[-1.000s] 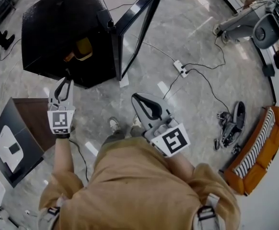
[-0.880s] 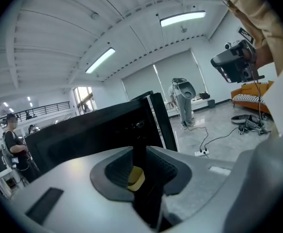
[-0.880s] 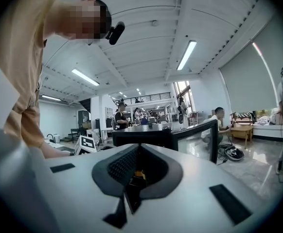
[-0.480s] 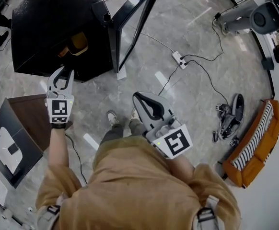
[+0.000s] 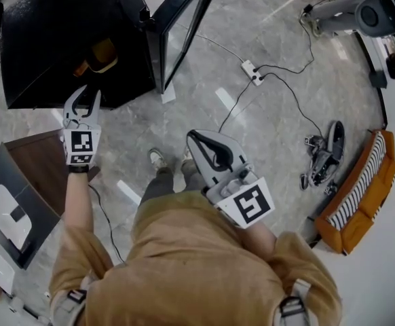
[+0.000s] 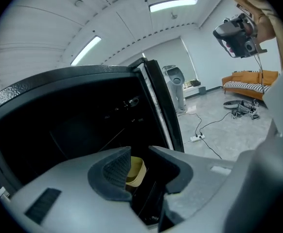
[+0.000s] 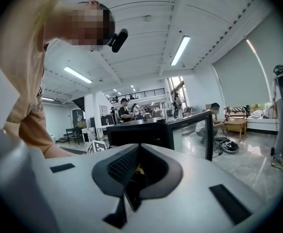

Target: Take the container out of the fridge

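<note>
Left claw: released. My jaws stand apart with nothing between them, and I hover just in front of the fridge's open mouth.
Right claw: clenched on nothing, tips meeting. I hold it well back from the fridge, close to my body, on the door's side.
Fridge: black and low, standing open. Its inside is so dark that I cannot make out shelves or compartments.
Door: glass-fronted and swung wide. The head view cuts off its far end.
Container: yellow-tan, inside the fridge near the opening, apart from my left claw.
Hidden parts: in the left gripper view only the container's rim and a strip of wall show through the gap. My left jaw covers one side and the base is lost in shadow. From the head view, the fridge's top edge hides most of it.
Right gripper view: the fridge lies behind my closed jaws. A yellow sliver shows there, too small to say what it is.
</note>
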`<state>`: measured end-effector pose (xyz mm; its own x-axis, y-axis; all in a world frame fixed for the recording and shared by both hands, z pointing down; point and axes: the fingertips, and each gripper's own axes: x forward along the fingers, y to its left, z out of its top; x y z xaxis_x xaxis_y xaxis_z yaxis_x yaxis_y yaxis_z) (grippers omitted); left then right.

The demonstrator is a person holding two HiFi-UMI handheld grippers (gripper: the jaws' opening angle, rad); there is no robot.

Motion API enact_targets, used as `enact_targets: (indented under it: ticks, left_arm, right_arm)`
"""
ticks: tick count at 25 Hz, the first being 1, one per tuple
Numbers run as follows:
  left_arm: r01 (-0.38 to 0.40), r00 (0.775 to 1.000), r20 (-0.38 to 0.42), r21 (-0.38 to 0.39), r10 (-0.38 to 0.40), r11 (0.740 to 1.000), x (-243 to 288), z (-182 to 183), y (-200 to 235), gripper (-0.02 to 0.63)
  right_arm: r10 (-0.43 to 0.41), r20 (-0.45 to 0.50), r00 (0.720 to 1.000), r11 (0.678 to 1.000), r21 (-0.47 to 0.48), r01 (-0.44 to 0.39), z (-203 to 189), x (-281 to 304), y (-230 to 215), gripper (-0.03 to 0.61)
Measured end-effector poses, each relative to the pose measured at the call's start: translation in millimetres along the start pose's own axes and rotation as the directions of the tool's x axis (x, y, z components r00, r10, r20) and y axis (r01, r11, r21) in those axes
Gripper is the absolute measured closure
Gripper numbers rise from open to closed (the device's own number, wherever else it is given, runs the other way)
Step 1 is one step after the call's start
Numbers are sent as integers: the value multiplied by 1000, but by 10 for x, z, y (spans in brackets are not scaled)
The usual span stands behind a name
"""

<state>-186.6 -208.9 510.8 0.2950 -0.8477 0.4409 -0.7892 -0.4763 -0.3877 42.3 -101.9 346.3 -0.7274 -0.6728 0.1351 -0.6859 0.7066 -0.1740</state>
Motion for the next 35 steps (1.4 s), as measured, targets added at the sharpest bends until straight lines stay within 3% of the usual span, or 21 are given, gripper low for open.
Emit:
enact_targets:
  ticks: [7,35]
  left_arm:
    - [28,999,-33,38,-27,999,274,-120,33,520]
    - [59,992,-109,-3,-59,998,1048,-652,79,520]
  right_arm:
    - [-23,-32,999,999,27,24,-111,9,-70,574]
    - [-78,-129,989,994,69,88,-595,12,-323,574]
